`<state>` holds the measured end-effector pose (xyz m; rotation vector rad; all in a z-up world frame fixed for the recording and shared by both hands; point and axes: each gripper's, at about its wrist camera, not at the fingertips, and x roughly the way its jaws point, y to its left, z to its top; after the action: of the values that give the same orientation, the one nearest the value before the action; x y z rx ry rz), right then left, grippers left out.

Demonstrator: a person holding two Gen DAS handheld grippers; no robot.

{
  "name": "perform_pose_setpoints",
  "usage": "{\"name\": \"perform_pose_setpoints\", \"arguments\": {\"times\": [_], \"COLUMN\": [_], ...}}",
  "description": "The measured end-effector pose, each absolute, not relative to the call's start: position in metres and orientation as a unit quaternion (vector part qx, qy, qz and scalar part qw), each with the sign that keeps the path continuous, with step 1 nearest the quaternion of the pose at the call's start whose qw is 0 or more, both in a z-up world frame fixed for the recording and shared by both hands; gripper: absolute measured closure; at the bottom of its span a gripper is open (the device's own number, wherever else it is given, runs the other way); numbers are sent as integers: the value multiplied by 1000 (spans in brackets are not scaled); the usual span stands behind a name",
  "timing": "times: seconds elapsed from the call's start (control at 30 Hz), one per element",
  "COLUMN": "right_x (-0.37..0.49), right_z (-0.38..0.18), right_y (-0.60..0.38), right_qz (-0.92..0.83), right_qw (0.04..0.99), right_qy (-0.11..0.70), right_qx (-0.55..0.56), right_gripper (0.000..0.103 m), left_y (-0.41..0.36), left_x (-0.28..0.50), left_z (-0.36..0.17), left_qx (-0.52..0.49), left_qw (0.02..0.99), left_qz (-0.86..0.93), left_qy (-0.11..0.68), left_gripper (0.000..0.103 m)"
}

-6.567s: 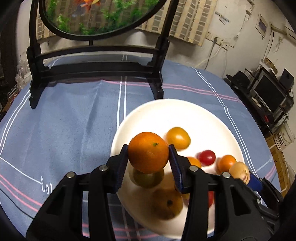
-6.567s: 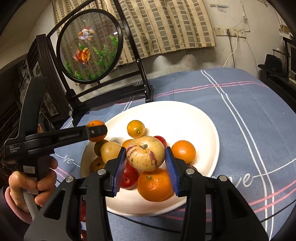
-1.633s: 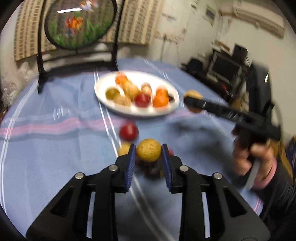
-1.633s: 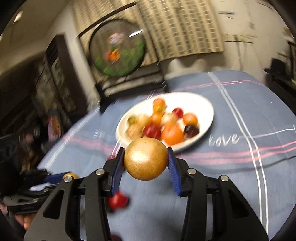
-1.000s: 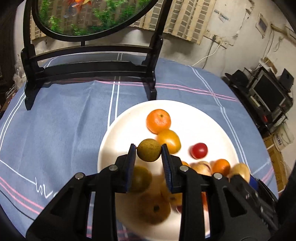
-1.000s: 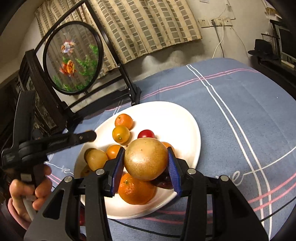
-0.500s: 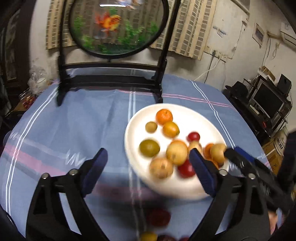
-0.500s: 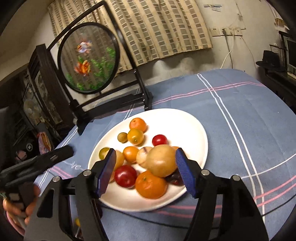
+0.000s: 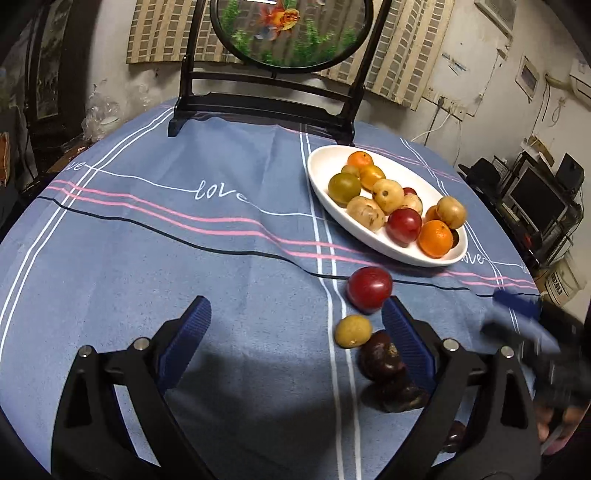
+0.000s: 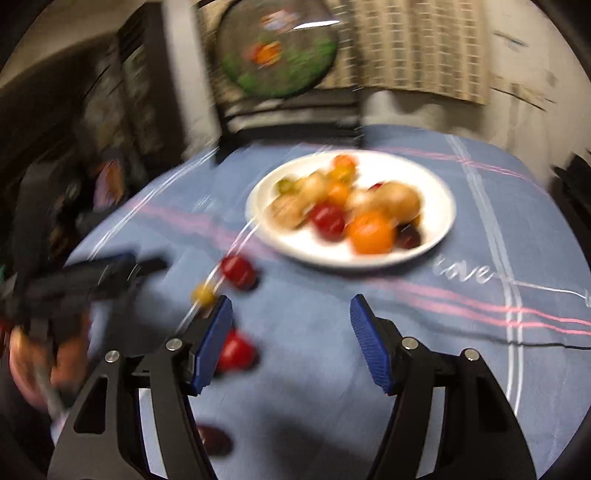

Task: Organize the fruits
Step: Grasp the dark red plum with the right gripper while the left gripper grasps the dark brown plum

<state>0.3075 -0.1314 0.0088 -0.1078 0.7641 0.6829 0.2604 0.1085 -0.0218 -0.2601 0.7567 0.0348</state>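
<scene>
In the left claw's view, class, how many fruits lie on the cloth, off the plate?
4, perhaps more. A red fruit lies nearest the plate, a yellow one below it, then a dark one and another dark one. A claw arm may hide more.

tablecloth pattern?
Blue tablecloth with white, pink and black stripes and white "love" lettering; clearest in the left wrist view.

A round table wore a blue cloth with pink and white lines and the word "love" on it. At the back stood a black wooden stand holding a round goldfish picture. Checked curtains hung on the dirty white wall. Dark screens sat at the right.
</scene>
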Motion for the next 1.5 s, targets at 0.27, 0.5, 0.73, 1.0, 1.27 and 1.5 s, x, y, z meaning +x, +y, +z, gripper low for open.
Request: {"name": "perform_pose_setpoints", "arguments": {"times": [0.27, 0.5, 0.73, 1.0, 1.27, 1.5], "right_x": [263, 248, 245, 245, 238, 237], "right_z": [-8, -22, -30, -33, -31, -30], "right_y": [-117, -106, -102, -103, -102, -106], "right_qz": [375, 403, 398, 394, 397, 403], "right_qw": [835, 802, 795, 794, 793, 792], "right_qy": [385, 412, 424, 426, 420, 419], "right_qx": [-121, -158, -174, -178, -194, -189], "right_gripper": [36, 42, 45, 51, 63, 74], "left_y": [92, 90, 91, 92, 94, 94], "left_x": [253, 252, 249, 250, 249, 249], "left_z": [-12, -10, -9, -11, -12, -12], "left_qx": [-81, -69, -65, -62, -61, -61], "left_qw": [932, 934, 936, 934, 933, 932], "left_qz": [22, 27, 32, 38, 41, 40], "left_qy": [353, 350, 346, 349, 352, 354], "left_gripper": [8, 6, 6, 6, 6, 6]}}
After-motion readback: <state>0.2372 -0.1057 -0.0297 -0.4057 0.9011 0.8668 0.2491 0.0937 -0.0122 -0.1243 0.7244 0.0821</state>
